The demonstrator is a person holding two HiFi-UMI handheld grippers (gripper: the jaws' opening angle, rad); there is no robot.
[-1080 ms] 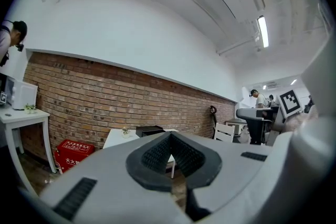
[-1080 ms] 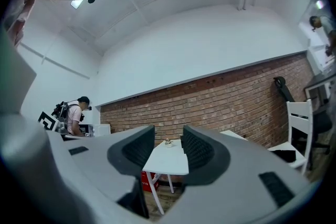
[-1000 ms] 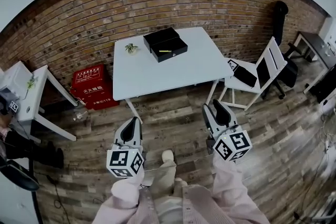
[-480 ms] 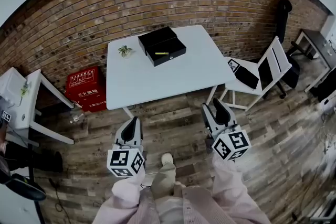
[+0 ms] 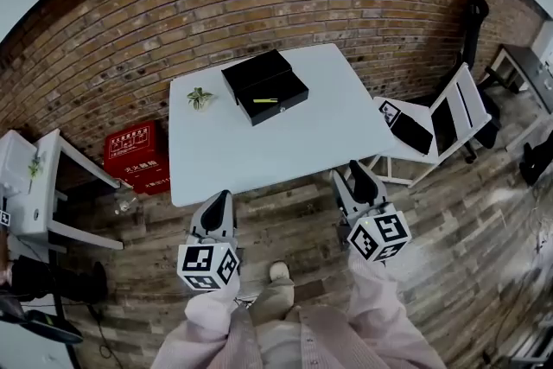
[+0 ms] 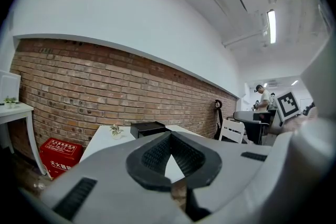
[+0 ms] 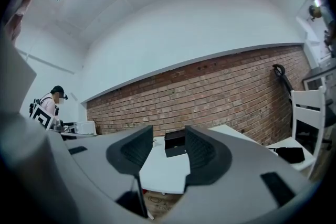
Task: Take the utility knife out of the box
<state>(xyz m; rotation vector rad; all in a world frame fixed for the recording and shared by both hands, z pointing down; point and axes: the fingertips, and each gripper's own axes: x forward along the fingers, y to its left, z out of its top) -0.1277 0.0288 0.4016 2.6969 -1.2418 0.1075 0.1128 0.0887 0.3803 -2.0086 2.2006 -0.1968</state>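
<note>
On the white table [image 5: 259, 151] a black box [image 5: 278, 92] stands with its lid [image 5: 252, 69] laid open behind it. The utility knife [image 5: 265, 100], a thin yellow bar, lies inside the box. My left gripper [image 5: 219, 201] is shut and empty, short of the table's near edge. My right gripper [image 5: 350, 174] hangs by the near right corner, open with nothing between its jaws. The left gripper view shows my left gripper [image 6: 169, 136] with its tips together and the box [image 6: 148, 128] far ahead. Through my right gripper [image 7: 168, 139], the box [image 7: 175, 142] shows in the gap.
A small potted plant [image 5: 200, 97] stands on the table left of the box. A red crate [image 5: 134, 154] sits on the floor by the brick wall. A white chair [image 5: 432, 130] with a black item stands at the right, a white side table [image 5: 34, 177] at the left.
The table and box have come nearer and lower in the head view. Both grippers, carried forward, now reach the table's near edge.
</note>
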